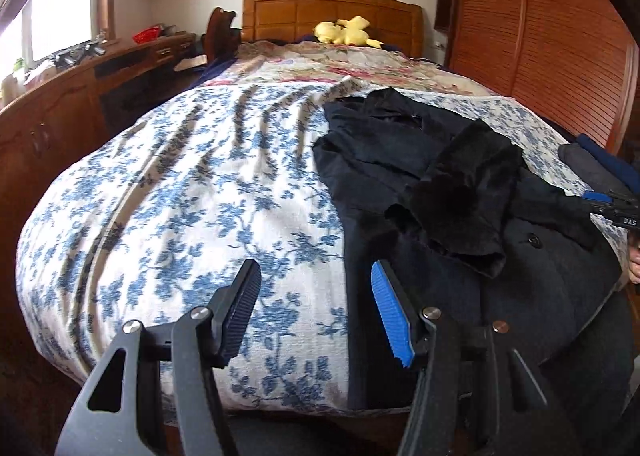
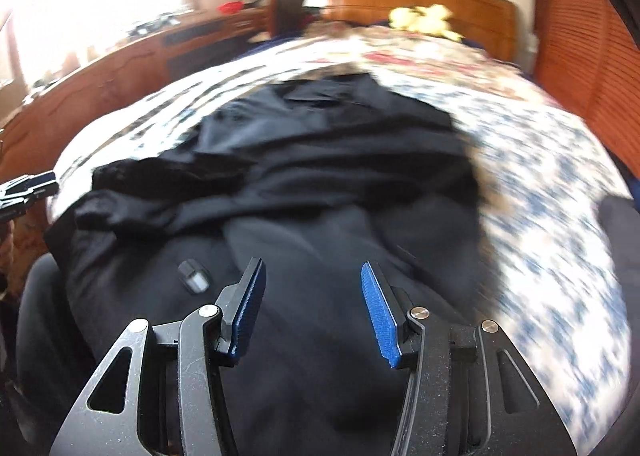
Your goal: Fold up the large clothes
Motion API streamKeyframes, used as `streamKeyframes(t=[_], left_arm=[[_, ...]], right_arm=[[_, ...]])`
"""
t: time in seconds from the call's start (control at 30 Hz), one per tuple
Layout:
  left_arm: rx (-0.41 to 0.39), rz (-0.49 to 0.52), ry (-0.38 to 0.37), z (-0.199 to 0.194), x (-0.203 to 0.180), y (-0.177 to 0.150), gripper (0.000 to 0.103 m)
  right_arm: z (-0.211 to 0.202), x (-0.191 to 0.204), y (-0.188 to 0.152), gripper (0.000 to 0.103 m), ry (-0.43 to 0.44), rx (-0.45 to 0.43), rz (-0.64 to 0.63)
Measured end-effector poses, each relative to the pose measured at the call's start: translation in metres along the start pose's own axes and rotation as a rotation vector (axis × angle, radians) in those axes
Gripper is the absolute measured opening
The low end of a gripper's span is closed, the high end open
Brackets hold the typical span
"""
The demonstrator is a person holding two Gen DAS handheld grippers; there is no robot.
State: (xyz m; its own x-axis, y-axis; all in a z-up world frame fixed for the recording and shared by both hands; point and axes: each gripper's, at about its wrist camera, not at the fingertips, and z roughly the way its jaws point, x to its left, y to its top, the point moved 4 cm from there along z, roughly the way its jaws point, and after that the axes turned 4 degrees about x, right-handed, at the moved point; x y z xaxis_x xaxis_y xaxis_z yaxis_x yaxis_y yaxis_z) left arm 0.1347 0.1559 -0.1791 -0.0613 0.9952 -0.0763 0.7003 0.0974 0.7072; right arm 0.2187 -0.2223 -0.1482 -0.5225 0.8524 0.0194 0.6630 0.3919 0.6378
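Nearest, the left gripper [image 1: 316, 308] hangs over the near edge of the bed, jaws apart with nothing between them, above the blue-and-white floral bedspread [image 1: 180, 195] just left of the large black coat [image 1: 460, 223]. The right gripper [image 2: 312, 308], its jaws likewise apart and empty, hovers over the coat's lower part; that view is blurred. The coat lies spread toward the bed's right side, a sleeve crumpled across it. Far off, a yellow plush toy [image 1: 346, 31] rests by the wooden headboard [image 1: 332, 13].
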Motion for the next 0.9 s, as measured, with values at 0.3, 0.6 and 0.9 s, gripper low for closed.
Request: streamKeyframes(t=[0.3, 0.6, 0.9], left_arm=[[0.01, 0.035, -0.033, 0.005, -0.021, -0.004, 0.057], [0.024, 0.047, -0.027, 0.003, -0.029, -0.011, 0.056], [0.067, 0.065, -0.046, 0.011, -0.029, -0.027, 0.049]], right_arm=[[-0.041, -0.075, -0.064, 0.051, -0.132, 0.07, 0.177], [-0.037, -0.067, -0.087, 0.051, -0.047, 0.115, 0.191], [-0.028, -0.044, -0.093, 0.031, 0.009, 0.126, 0.134]])
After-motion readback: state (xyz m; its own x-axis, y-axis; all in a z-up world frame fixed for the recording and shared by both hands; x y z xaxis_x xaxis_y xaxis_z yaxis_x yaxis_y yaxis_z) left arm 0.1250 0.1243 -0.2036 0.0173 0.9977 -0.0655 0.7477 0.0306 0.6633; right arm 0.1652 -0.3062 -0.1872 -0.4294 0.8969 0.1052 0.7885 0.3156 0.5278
